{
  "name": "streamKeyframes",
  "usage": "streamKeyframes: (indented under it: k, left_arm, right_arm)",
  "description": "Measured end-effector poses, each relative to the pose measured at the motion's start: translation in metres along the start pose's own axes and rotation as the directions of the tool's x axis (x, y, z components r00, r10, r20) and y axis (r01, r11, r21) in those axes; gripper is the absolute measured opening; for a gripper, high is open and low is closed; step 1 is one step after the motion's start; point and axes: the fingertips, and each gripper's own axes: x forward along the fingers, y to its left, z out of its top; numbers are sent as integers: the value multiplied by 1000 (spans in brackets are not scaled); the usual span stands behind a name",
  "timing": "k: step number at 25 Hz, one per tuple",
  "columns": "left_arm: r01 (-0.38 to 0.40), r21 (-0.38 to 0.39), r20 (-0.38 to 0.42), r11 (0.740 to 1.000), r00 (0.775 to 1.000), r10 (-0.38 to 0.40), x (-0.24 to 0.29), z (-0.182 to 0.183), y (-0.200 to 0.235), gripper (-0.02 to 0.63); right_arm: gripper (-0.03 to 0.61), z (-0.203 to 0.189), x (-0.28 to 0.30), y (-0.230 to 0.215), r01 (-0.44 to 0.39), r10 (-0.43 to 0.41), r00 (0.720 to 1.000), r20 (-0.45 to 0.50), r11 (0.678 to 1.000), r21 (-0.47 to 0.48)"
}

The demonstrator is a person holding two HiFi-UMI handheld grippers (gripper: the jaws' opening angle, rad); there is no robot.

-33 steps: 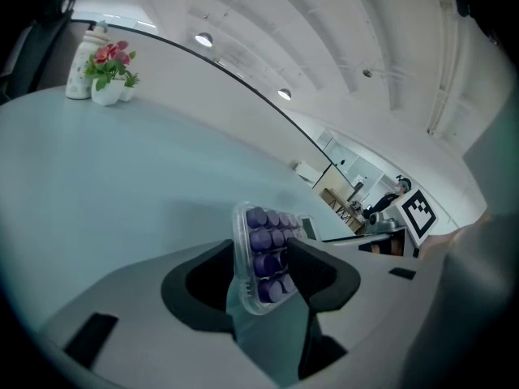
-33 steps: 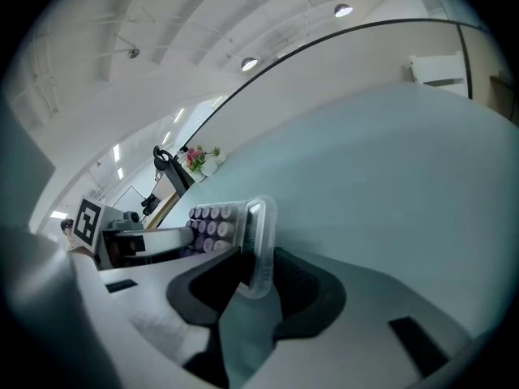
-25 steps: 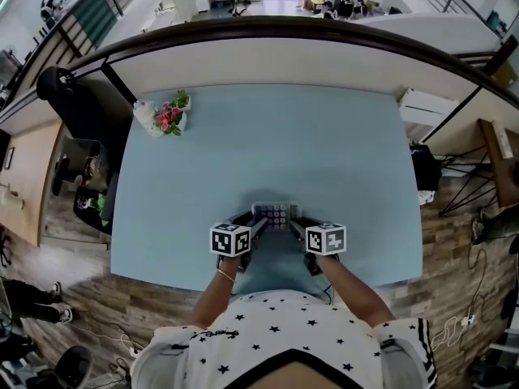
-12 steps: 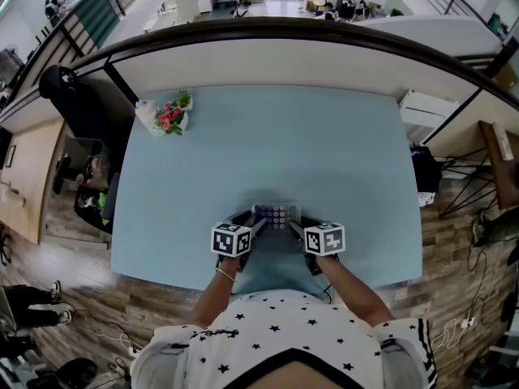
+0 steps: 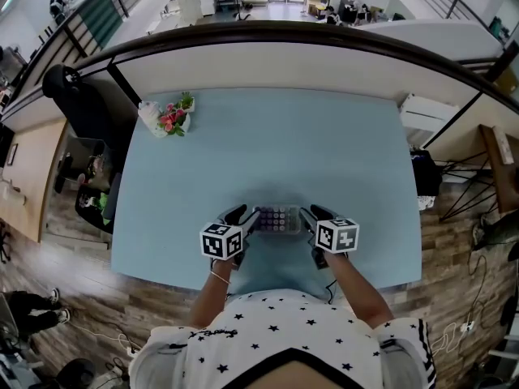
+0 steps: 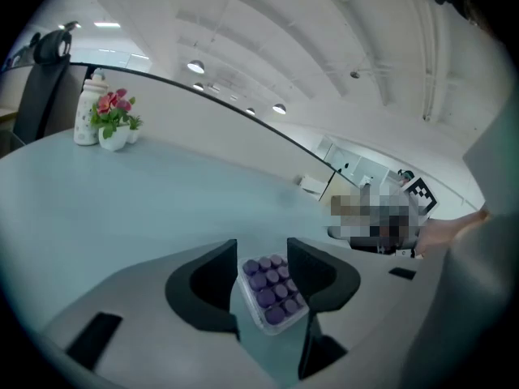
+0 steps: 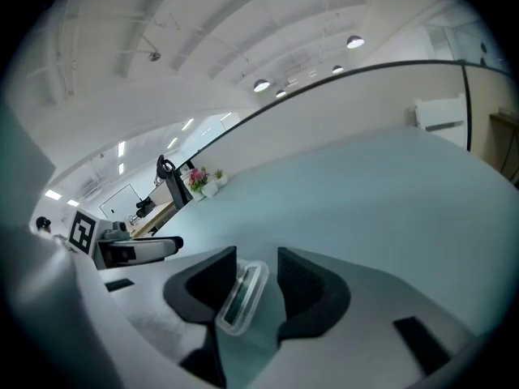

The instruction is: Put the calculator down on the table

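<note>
The calculator (image 5: 278, 219), clear-cased with purple keys, lies flat on the light blue table (image 5: 284, 144) near its front edge. My left gripper (image 5: 243, 215) is at its left end and my right gripper (image 5: 312, 215) at its right end, both open and clear of it. In the left gripper view the keypad end (image 6: 272, 290) shows below and between the pads of the left gripper (image 6: 261, 254), whose jaws have just been closing a little, touching nothing. In the right gripper view the display end (image 7: 242, 297) lies under the right gripper (image 7: 255, 258), whose jaws have just been opening.
A small pot of pink flowers (image 5: 172, 116) and a white bottle (image 5: 148, 118) stand at the table's far left corner. A dark chair (image 5: 73, 96) is beside the table's left edge. The person stands at the front edge.
Both grippers have lifted and drawn outward from the calculator's ends, the left one leftward and the right one rightward. The calculator stays where it lay on the table.
</note>
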Motion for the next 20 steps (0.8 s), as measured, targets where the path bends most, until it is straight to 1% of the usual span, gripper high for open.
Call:
streamKeyframes:
  k: [3,5,7,8,10,13,16,20]
  left_arm:
    - [21,46,72,999,997,-25,-9,26,-9,176]
    - [33,103,113,994,993,-45,-16,42,-17,126]
    - [44,146,174,988,982,-70,-25,60,-28,58]
    - [55,158,207,986,974,-88,-30,69,-33,51]
    - [80,181,260,980,957,-127,-40,84,-46,43]
    - [90,250,298,964,940,-165,-54,101,-63,38]
    - [79,298,339,951,923,-183,-69,115,-75,38]
    - [53,333,408,942,892,-195,-89,133,-87,38]
  right_arm:
    - [136,31,-10,9,-1,8,997,81,996,-85]
    - [114,51,-17,20,-4,23,990,140,991,-135]
    - [93,71,-25,32,-12,46,979,198,985,-172]
    - [81,79,-29,39,-20,62,972,227,982,-186]
    - [35,95,-38,53,-44,103,955,278,977,-211]
    - [-2,113,-51,77,-87,170,927,335,964,-250]
    - [-2,126,-61,96,-126,225,901,371,954,-272]
    - [-3,137,-74,112,-173,276,872,405,946,-273]
